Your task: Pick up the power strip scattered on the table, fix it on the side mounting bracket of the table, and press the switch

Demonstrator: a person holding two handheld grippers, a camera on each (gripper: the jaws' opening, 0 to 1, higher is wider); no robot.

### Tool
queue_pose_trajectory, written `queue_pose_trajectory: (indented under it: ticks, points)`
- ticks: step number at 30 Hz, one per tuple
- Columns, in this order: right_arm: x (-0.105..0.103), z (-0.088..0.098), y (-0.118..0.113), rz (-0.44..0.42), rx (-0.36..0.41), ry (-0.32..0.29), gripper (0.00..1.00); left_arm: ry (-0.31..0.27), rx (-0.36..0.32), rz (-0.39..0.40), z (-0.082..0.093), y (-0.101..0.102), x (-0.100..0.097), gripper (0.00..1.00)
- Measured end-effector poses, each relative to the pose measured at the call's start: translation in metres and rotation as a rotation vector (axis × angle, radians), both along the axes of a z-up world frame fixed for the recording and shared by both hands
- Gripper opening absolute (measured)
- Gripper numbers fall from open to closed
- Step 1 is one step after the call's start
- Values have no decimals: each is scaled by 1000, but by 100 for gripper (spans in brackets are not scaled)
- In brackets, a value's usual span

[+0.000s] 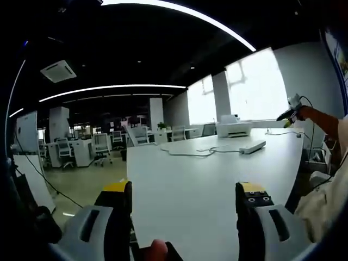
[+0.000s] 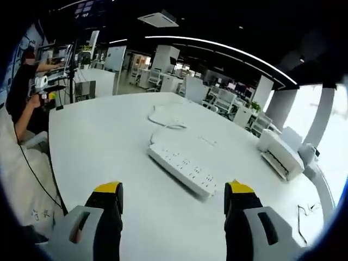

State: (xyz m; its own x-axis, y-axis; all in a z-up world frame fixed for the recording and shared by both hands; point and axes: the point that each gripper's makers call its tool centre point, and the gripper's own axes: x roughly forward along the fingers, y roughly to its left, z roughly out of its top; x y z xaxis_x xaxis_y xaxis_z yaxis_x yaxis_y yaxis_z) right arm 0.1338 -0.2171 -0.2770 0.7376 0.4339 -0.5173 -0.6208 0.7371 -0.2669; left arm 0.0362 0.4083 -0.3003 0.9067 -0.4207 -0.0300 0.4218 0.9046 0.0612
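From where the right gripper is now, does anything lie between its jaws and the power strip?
No. In the right gripper view the power strip lies flat just beyond the open right gripper, with bare table between them. Its cable trails off on the far side.

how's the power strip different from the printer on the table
The power strip is long, flat and low, with a row of sockets on top and a cord trailing from it; the printer is a taller, boxy block. The strip lies mid-table, the printer by the far edge. Both are white.
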Motion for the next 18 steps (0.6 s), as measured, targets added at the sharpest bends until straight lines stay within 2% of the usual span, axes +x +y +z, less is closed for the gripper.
queue_pose_trajectory:
  ticks: [3,9,12,14,18]
  points:
    - [8,-1,-5,41,7,-14,71,1,0,-3,0,0,0,82]
    - [16,-4,-5,107,7,12,71,2,0,-2,1,0,0,81]
    - [22,-8,-5,122,-26,33,71,2,1,-1,1,-1,1,81]
    - [26,-17,-9,140,-81,52,72,2,-2,-2,1,-2,1,81]
    - [33,-30,-8,153,-93,90,71,9,-3,-7,-1,-6,3,81]
